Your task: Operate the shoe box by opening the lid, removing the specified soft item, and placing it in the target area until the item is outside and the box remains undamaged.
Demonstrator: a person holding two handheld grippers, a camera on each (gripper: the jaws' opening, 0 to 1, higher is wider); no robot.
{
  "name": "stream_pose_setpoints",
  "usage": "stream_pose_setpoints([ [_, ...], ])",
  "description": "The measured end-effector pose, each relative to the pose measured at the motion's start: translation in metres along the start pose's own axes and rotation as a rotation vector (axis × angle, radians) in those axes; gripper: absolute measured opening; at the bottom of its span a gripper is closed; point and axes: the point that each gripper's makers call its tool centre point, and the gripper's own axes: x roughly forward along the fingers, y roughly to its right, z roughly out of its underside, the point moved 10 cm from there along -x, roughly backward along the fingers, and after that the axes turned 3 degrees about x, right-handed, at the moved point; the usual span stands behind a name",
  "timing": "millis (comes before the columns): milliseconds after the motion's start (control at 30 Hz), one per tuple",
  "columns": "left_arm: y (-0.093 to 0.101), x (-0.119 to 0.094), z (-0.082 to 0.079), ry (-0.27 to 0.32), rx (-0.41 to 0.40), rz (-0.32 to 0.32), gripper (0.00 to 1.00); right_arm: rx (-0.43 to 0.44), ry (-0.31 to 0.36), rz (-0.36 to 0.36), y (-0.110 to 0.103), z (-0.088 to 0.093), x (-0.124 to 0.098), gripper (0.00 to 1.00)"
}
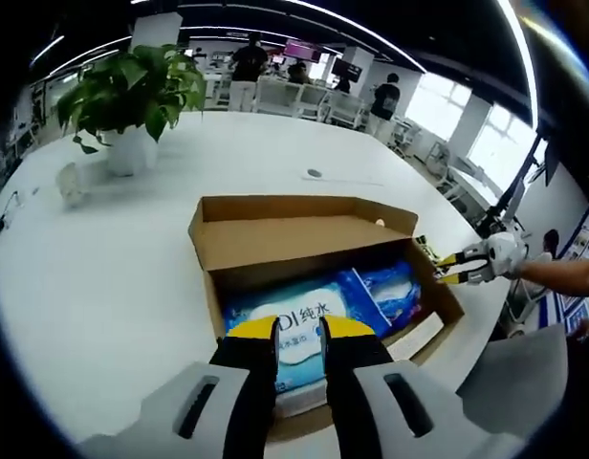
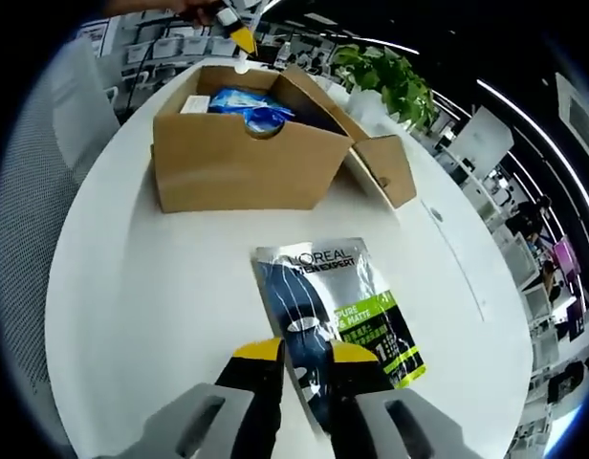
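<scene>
An open brown shoe box sits on the white table, its lid folded back. Inside lie blue-and-white wipe packs. My left gripper hovers over the box's near wall, jaws a narrow gap apart with nothing between them; it also appears above the box's far side. A silver L'Oreal pouch lies flat on the table in front of the box. My right gripper stands over the pouch's near end, jaws slightly apart. A gloved hand holds the right gripper beside the box's right wall.
A potted plant in a white pot stands at the back of the round table. A grey mesh chair is by the table edge. People and desks fill the far room.
</scene>
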Motion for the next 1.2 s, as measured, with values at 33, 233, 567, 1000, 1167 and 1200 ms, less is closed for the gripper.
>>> stream_pose_setpoints([
  [33, -0.001, 0.000, 0.001, 0.001, 0.001, -0.005, 0.16, 0.004, 0.003, 0.001, 0.000, 0.000, 0.000, 0.13],
  [233, -0.008, -0.005, 0.013, -0.012, 0.012, -0.056, 0.16, 0.023, -0.013, 0.005, 0.000, 0.004, 0.001, 0.12],
  [567, -0.018, -0.011, 0.029, -0.030, -0.007, -0.094, 0.15, 0.007, -0.013, -0.012, -0.004, -0.001, 0.008, 0.10],
  [1000, -0.022, -0.014, 0.036, -0.043, -0.001, -0.125, 0.15, -0.002, -0.005, -0.013, -0.006, -0.007, 0.013, 0.10],
  [1167, -0.023, -0.016, 0.038, -0.047, -0.007, -0.132, 0.15, 0.035, 0.013, -0.010, -0.002, -0.012, 0.008, 0.14],
  [1200, -0.023, -0.016, 0.039, -0.051, -0.008, -0.134, 0.15, 0.051, 0.029, -0.010, -0.001, -0.015, 0.006, 0.14],
])
